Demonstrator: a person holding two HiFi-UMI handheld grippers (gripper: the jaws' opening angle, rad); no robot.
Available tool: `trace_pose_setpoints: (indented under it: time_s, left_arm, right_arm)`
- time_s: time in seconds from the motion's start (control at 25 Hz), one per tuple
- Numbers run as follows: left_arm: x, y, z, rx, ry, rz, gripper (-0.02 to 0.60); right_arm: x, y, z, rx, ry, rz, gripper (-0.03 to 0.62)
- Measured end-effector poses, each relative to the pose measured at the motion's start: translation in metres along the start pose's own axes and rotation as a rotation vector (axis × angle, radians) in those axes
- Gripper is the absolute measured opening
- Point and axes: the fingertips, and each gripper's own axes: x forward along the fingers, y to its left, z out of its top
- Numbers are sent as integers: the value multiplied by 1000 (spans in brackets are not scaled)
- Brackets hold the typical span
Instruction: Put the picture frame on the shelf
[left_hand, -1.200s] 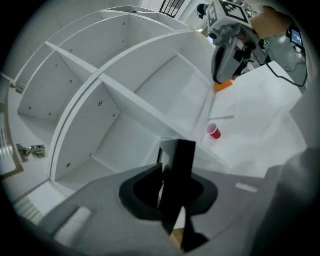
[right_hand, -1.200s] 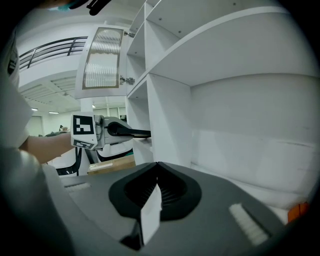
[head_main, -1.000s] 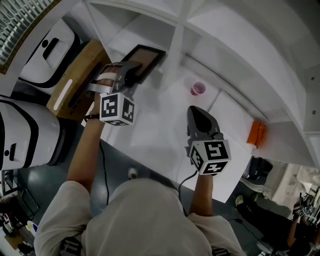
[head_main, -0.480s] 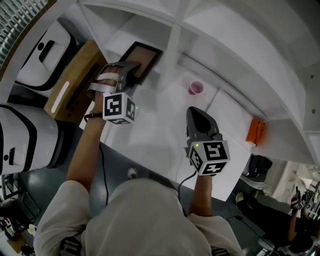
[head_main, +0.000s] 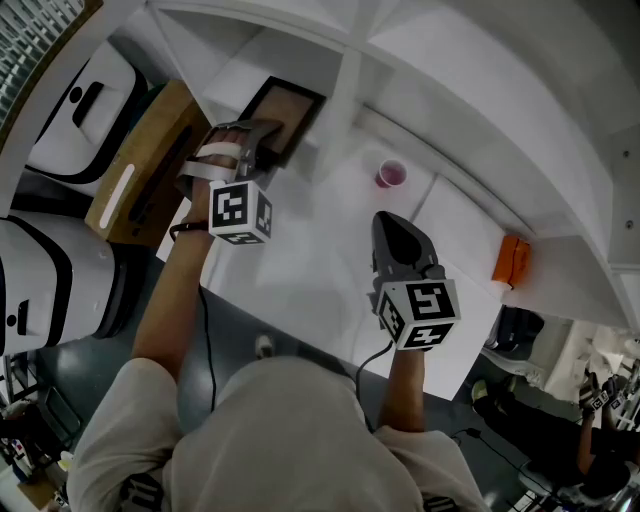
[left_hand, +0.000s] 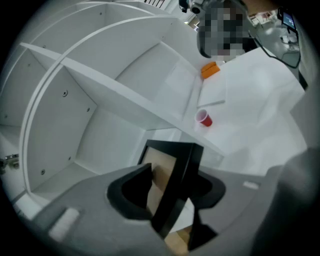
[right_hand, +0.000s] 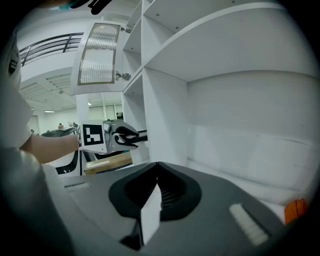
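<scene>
Well, the left gripper (left_hand: 172, 187) has its grey, rounded jaws parted, and they have just been opening. The picture frame (left_hand: 175, 150) stands edge-on between them, and the left jaw is clear of it, so the hold is slack. The frame is a thin black rectangle around a matt brown panel, and it leans a little. It sits inside the white shelf (head_main: 250, 70), in the compartment just left of the upright divider (head_main: 340, 95). The shelf's boards are smooth, flat and painted white.

Right of the frame, past the divider, a small red cup (head_main: 391, 175) stands upright on the plain white table (head_main: 320, 270). Further right of the frame lies a blocky orange thing (head_main: 512, 262) — too small to tell what it is. Left of the frame, outside the shelf, sits a brown cardboard box (head_main: 140, 170).

The right gripper (right_hand: 156, 170) hangs to the right of the frame and nearer the person. Its dark, ribbed jaws are closed together on nothing, and its square-patterned cube (head_main: 420, 312) faces up.
</scene>
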Motion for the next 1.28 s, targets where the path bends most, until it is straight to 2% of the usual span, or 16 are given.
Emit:
trace_pose_setpoints:
  time_s: [0.44,1.04,1.28]
  left_arm:
    - [11,-2,-2,8,5,-19,198]
    - [24,4,0,-24,-19,-62,228]
    - [30,-5,0,1,-21,-103,323]
  right_arm:
    - [4,-3,-4,9,10,-9,6]
    - [10,0,-4,11,13,1,6]
    - [11,-2,-4,6,18,-1,6]
